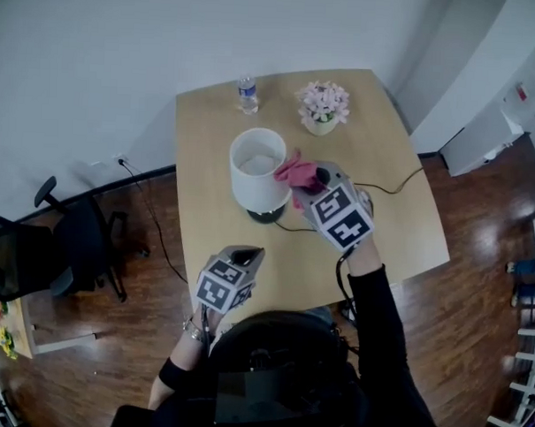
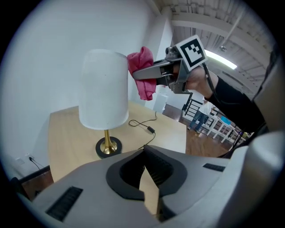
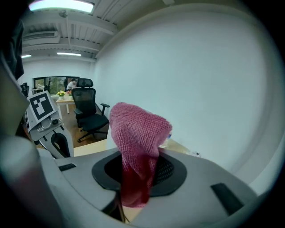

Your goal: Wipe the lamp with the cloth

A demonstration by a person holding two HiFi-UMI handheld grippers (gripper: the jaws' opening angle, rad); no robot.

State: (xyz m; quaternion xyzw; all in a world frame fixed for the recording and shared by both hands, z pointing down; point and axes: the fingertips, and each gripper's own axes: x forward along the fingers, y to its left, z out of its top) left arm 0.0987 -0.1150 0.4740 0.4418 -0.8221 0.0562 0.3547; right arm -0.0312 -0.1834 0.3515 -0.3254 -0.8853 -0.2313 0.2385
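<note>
The lamp (image 1: 259, 172) has a smooth, matt white shade and a shiny brass-like metal stem on a dark base. The cloth (image 3: 138, 133) beside the lamp's shade is pink, with a rough looped weave. The table (image 1: 400, 223) under the lamp is pale wood, matt and smooth. The left gripper (image 2: 145, 150) and right gripper (image 3: 142, 156) are matt grey plastic with black ribbed pads (image 3: 164, 169)

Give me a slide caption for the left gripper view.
Right gripper holds the pink cloth beside the white lamp shade.
</note>
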